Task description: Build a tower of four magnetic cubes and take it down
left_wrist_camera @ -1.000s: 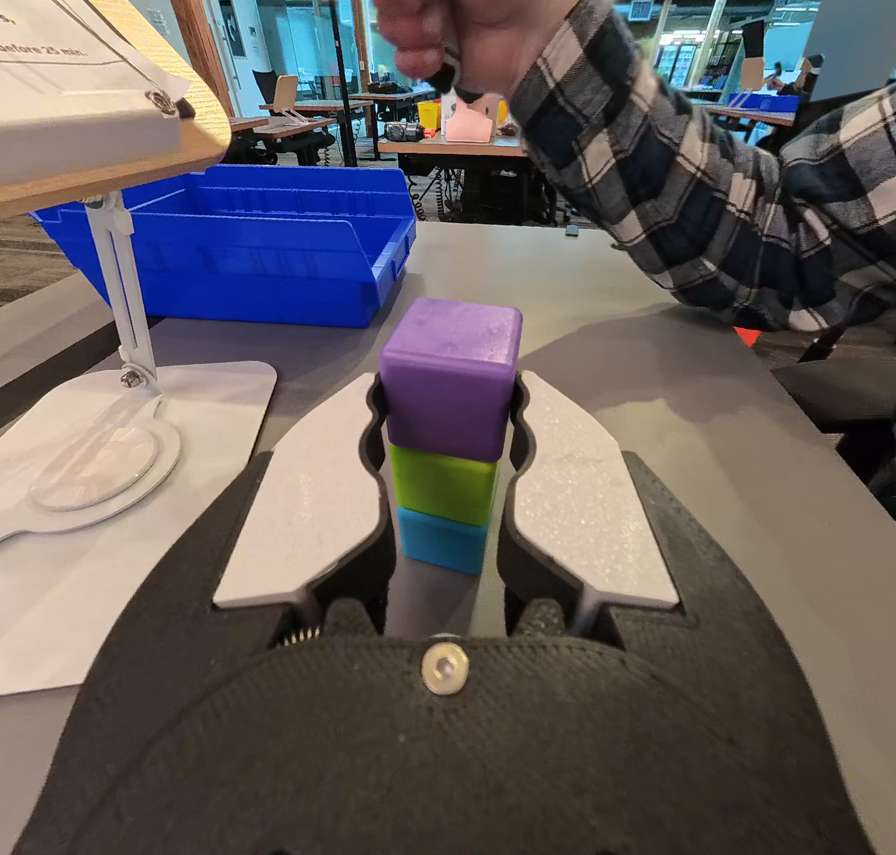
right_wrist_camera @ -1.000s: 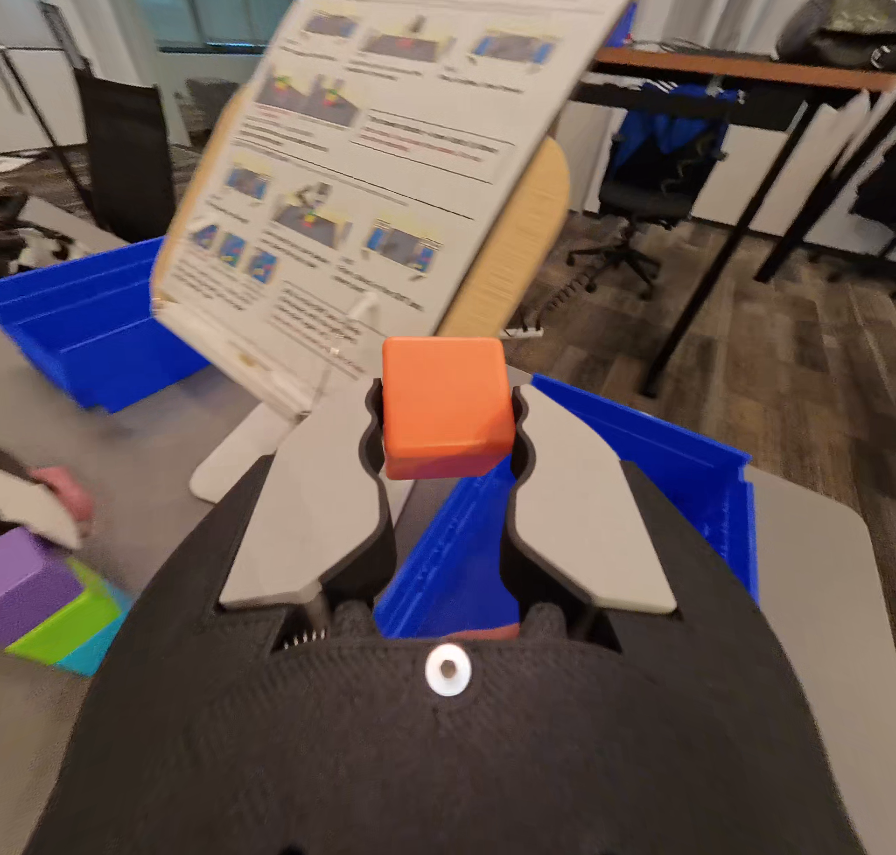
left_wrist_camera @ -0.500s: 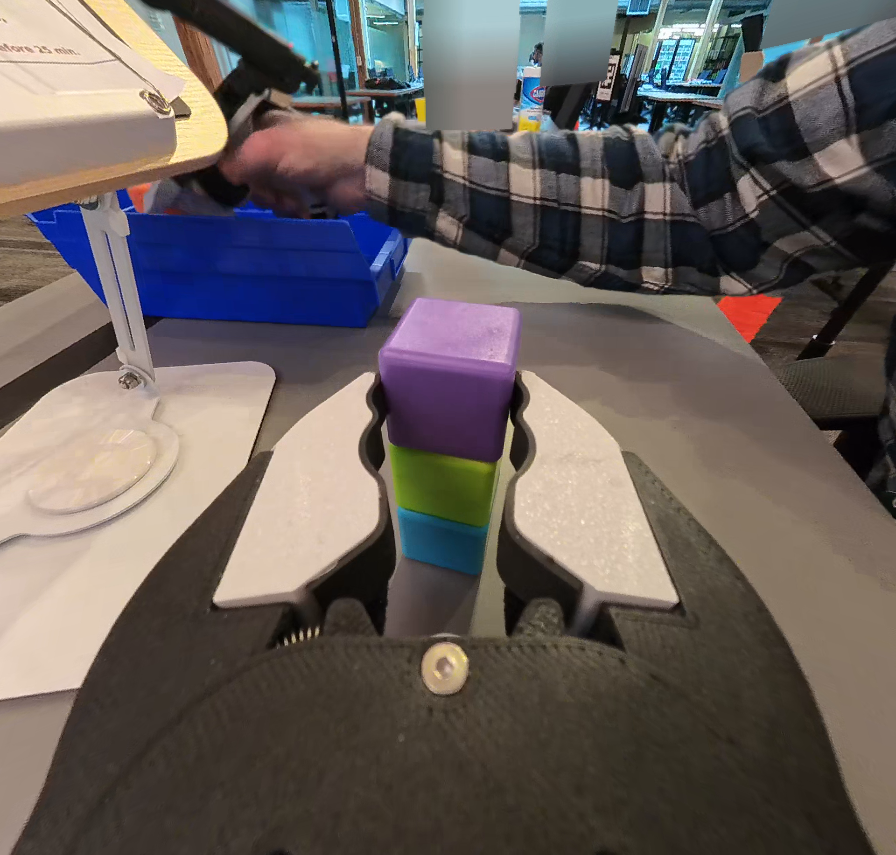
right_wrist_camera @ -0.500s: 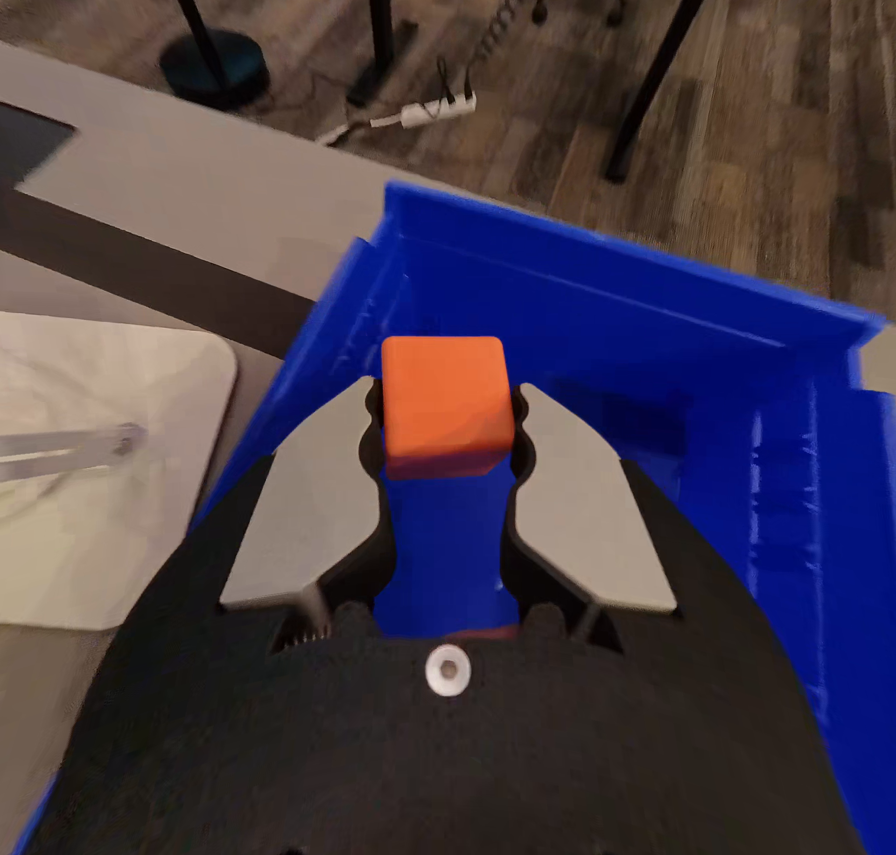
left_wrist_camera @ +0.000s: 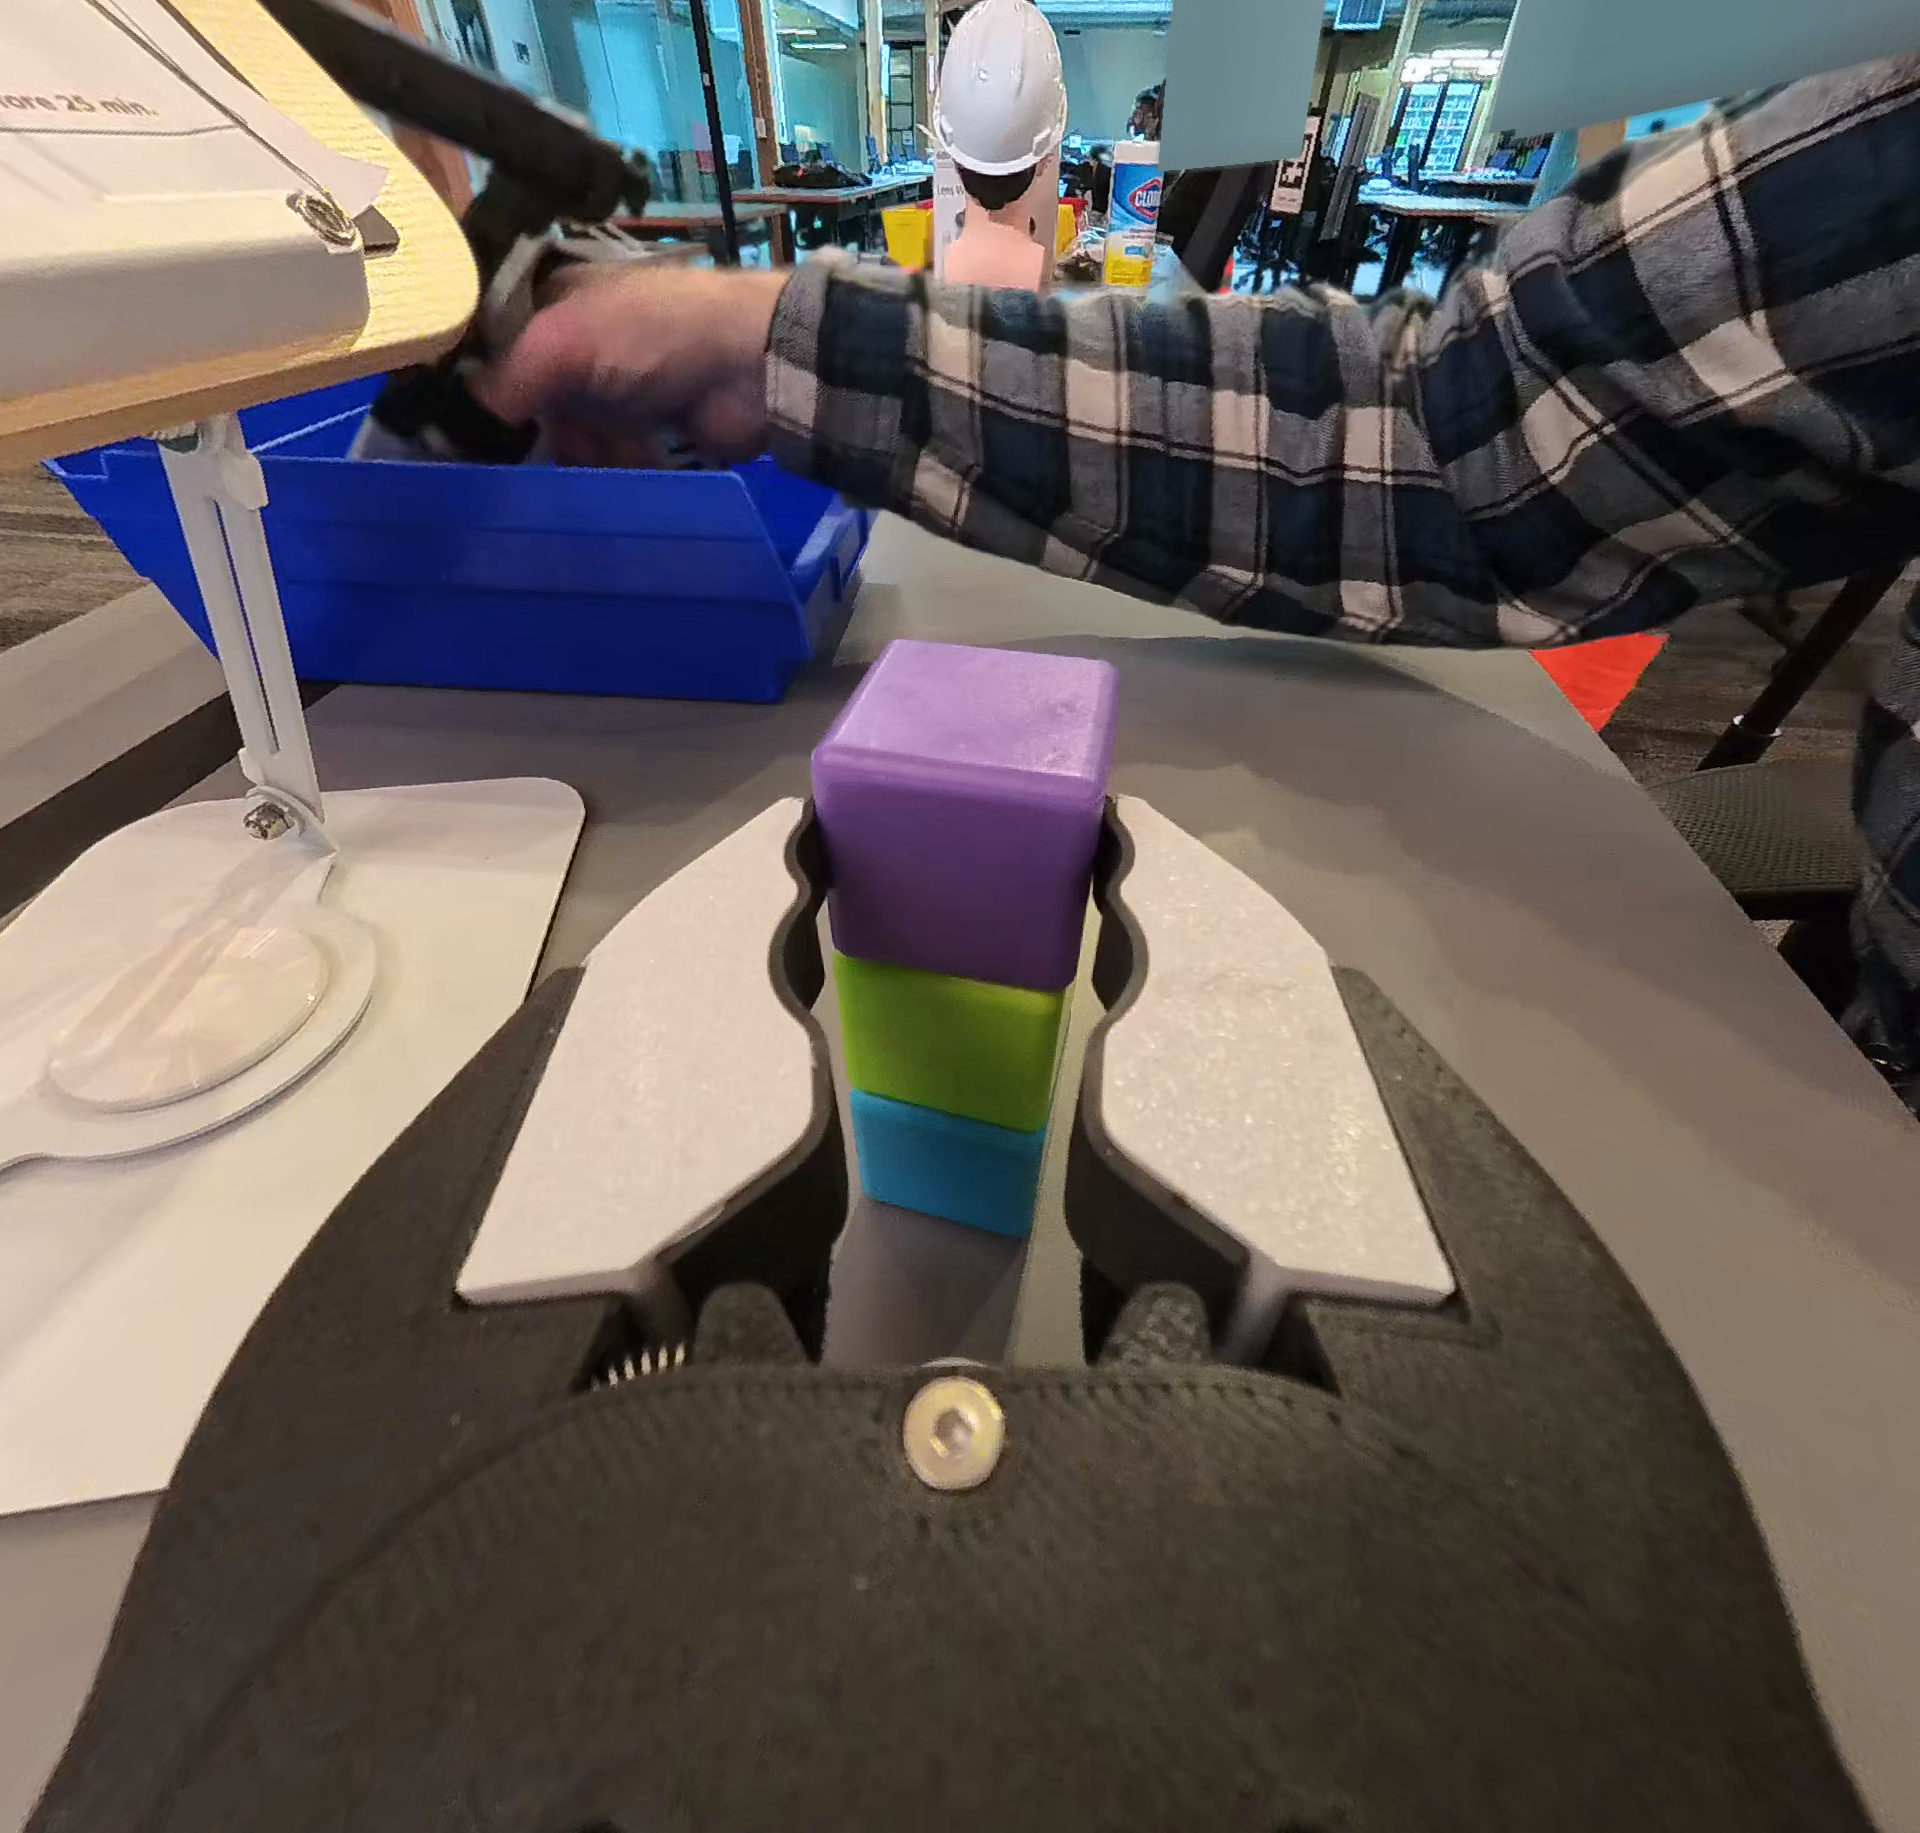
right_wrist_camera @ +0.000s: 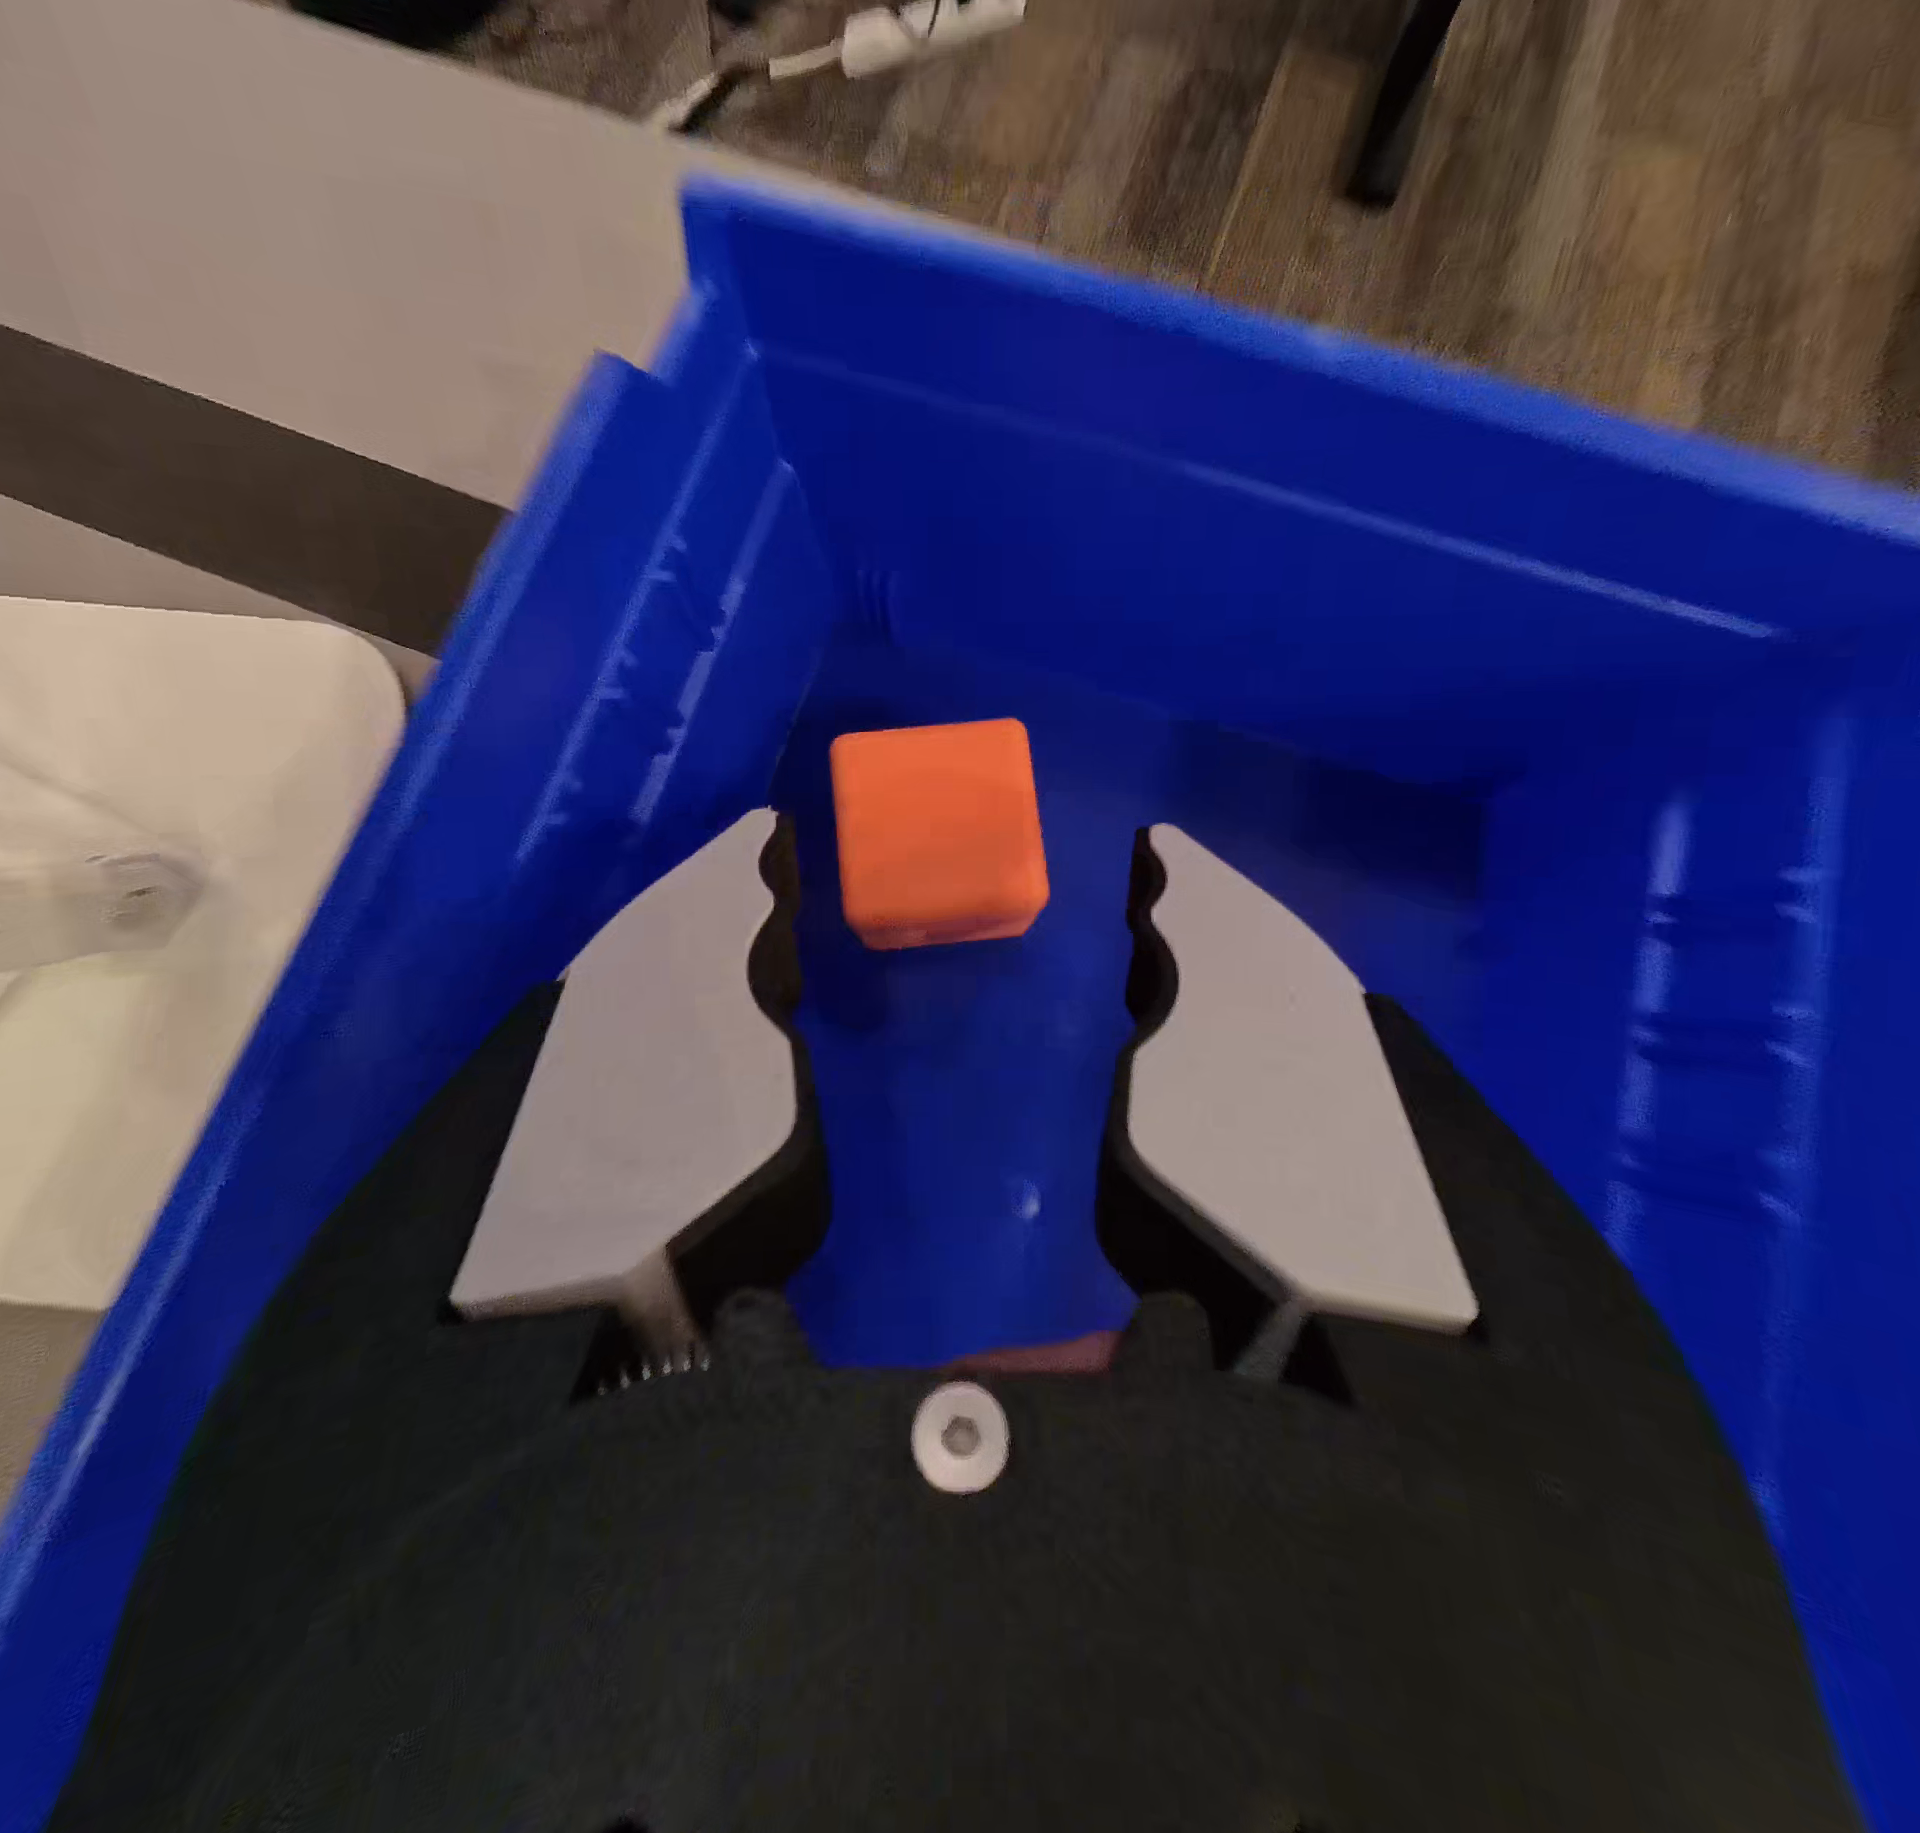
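A stack of three cubes stands on the grey table (left_wrist_camera: 1403,848): purple cube (left_wrist_camera: 961,827) on top, green cube (left_wrist_camera: 945,1045) in the middle, blue cube (left_wrist_camera: 945,1165) at the bottom. My left gripper (left_wrist_camera: 956,848) is shut on the purple cube. My right gripper (right_wrist_camera: 961,829) is open over the inside of the blue bin (right_wrist_camera: 1247,495). The orange cube (right_wrist_camera: 935,827) is free of its fingers, lower down in the bin near the far left corner; I cannot tell whether it rests on the bin floor.
The blue bin (left_wrist_camera: 520,588) sits at the back left of the table, with a hand and plaid sleeve (left_wrist_camera: 1195,433) reaching across above the stack. A white document stand (left_wrist_camera: 260,848) with a tilted board stands at the left. Wood floor and cables lie beyond the table. One gripper's finger ends stand about 40 cm off the other's.
The right gripper has opened and let go of the orange cube, which now sits lower inside the bin. The left gripper and the three-cube stack have not moved.
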Available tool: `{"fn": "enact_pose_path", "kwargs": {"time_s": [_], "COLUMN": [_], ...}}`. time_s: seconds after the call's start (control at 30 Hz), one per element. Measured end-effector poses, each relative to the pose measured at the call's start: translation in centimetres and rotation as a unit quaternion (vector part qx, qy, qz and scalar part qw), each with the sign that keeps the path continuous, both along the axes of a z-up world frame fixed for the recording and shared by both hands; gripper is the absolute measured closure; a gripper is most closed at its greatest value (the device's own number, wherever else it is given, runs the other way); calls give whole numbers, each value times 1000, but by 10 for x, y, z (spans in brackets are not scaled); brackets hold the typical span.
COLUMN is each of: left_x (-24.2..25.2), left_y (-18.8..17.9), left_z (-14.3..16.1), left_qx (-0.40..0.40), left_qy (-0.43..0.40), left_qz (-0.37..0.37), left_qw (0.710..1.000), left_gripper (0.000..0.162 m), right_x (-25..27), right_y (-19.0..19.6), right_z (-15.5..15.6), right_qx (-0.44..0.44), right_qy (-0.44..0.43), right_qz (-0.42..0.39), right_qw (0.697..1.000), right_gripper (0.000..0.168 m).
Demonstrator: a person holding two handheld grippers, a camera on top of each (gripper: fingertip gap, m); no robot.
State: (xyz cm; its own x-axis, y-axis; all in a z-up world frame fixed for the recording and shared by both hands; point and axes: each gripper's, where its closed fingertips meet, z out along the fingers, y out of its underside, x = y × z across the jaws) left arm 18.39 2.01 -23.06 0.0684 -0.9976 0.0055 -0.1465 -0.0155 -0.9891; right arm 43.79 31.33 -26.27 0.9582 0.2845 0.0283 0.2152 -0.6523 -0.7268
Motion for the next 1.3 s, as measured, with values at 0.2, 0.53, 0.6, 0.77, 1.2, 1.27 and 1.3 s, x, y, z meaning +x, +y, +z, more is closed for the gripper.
{"fn": "enact_pose_path", "kwargs": {"time_s": [0.2, 0.53, 0.6, 0.77, 1.2, 1.27, 1.3], "left_x": [1, -9, -5, 2, 5, 5, 5], "left_y": [-3, -2, -7, -6, -4, -4, -4], "left_z": [0, -13, -25, -33, -35, -35, -35], "left_qx": [-8, 2, -4, -5, -4, -5, -5], "left_qy": [-4, 54, 79, 100, 104, 105, 105], "left_qz": [-9, -6, -24, -23, -20, -20, -20], "left_qw": [1000, 999, 997, 995, 994, 994, 994], "left_gripper": [113, 94, 95, 104, 111, 111, 111], "right_x": [-19, -56, -65, -109, -266, -274, -275], "right_y": [-60, -128, -140, -186, -296, -301, -301], "right_z": [83, 156, 171, 200, 74, 56, 48], "right_qx": [113, 204, 219, 241, 30, 3, -4], "right_qy": [7, 20, 11, 21, -40, -47, -54], "right_qz": [47, 108, 122, 220, 529, 541, 542], "right_qw": [992, 973, 968, 945, 847, 840, 839], "right_gripper": [120, 123, 123, 124, 102, 103, 103]}}
